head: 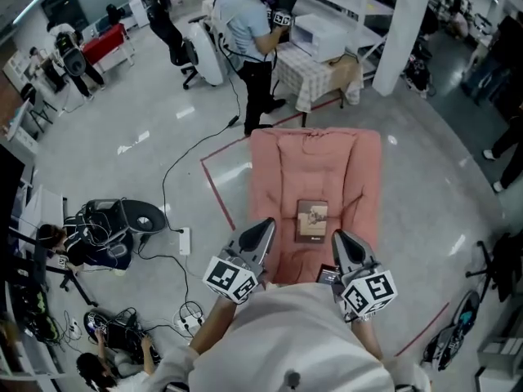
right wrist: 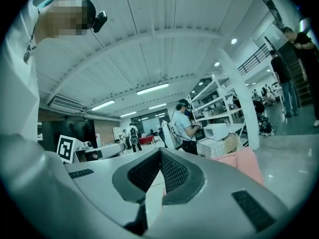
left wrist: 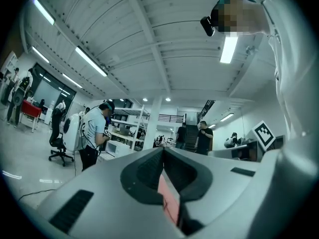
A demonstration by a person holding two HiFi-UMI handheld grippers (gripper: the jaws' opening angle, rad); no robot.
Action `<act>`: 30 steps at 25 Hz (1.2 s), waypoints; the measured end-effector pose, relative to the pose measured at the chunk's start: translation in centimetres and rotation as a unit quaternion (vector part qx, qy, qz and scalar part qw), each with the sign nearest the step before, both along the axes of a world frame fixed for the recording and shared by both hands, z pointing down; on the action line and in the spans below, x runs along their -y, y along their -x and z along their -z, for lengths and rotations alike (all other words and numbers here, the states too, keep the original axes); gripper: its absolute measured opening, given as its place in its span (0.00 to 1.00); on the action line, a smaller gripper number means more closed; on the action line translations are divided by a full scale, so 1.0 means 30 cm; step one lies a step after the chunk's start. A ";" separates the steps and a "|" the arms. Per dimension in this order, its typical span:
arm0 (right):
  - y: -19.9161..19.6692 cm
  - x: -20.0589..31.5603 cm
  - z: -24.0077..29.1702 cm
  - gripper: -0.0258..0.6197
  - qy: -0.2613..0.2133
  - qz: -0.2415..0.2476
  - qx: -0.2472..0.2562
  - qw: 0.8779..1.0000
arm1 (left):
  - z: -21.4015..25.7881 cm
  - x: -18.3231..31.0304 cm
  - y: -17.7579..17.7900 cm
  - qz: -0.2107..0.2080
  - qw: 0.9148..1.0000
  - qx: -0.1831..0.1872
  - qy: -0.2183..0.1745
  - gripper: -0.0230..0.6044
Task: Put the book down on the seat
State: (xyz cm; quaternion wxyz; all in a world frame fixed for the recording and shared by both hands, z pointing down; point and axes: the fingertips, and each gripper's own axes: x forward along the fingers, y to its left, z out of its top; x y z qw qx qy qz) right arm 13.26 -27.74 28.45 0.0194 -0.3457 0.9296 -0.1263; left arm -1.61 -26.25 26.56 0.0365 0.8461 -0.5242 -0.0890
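The book [head: 311, 220] lies flat and cover up on the pink padded seat [head: 278, 166]. It sits in the gap between the two tools, a little ahead of their tips. The left tool [head: 263, 224] hangs just to the book's left, its tip near the book's lower left corner. The right tool [head: 339, 237] hangs just to the book's right, its tip near the lower right corner. In the head view neither tip overlaps the book, and bare cushion shows between each tip and the book's edge.

The left gripper view shows that tool's jaws closed tip to tip with nothing between them. A strip of pink seat shows through the slot behind the tips. The right gripper view shows the same: ribbed pads together at the tip and no object caught there, with the pink seat low and to the right of the tool. Both tools point roughly level, out across the room rather than down at the book.

Past the far end of the seat from the tools, a person in a pale shirt [head: 245, 23] stands at a desk [head: 315, 76] covered with a checked cloth. A white box-shaped appliance [head: 319, 35] sits on it. On the left tool's side of the seat, a red tape line [head: 216, 190] runs along the floor [head: 147, 96].
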 end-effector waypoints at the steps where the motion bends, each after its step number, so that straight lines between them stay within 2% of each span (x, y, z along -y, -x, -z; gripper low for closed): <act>1: 0.005 0.006 0.011 0.08 -0.005 0.004 0.000 1.000 | 0.012 0.002 0.003 0.002 1.000 0.002 -0.005 0.05; 9: 0.004 0.028 0.047 0.08 -0.017 0.005 0.006 1.000 | 0.073 0.011 0.010 0.003 1.000 0.011 -0.024 0.05; 18: -0.038 0.018 0.008 0.08 0.001 -0.015 0.007 1.000 | 0.016 -0.007 -0.047 -0.027 1.000 0.016 0.002 0.05; 30: -0.046 0.040 -0.012 0.08 0.012 -0.020 -0.007 1.000 | 0.007 0.005 0.007 -0.003 1.000 0.006 0.011 0.05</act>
